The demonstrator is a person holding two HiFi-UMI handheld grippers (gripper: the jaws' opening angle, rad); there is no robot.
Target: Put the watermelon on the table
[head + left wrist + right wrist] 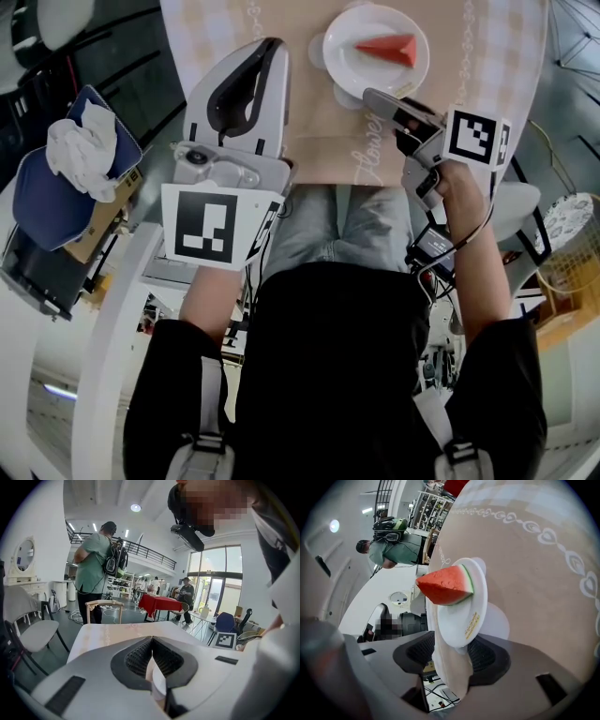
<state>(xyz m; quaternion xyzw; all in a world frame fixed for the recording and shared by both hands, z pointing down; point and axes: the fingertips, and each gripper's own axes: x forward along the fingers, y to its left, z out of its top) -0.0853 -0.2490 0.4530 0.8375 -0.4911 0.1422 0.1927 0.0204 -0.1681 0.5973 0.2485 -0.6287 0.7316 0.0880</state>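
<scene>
The beige-clothed tabletop [309, 141], scripted "Flower", carried everything. The left claw [272, 45] hung clenched, empty, at the plate's nine o'clock. The right claw [375, 94] gaped, released, at the six o'clock rim of the round white plate [349, 56]. On it lay the red watermelon wedge [389, 47], seemingly delivered.

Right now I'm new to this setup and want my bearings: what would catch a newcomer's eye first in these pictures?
A red watermelon wedge on a white plate, at the far side of the beige-clothed table. The right gripper sits just short of it, jaws open with the plate's rim between them. The left gripper is shut, over the table's near left edge.
</scene>
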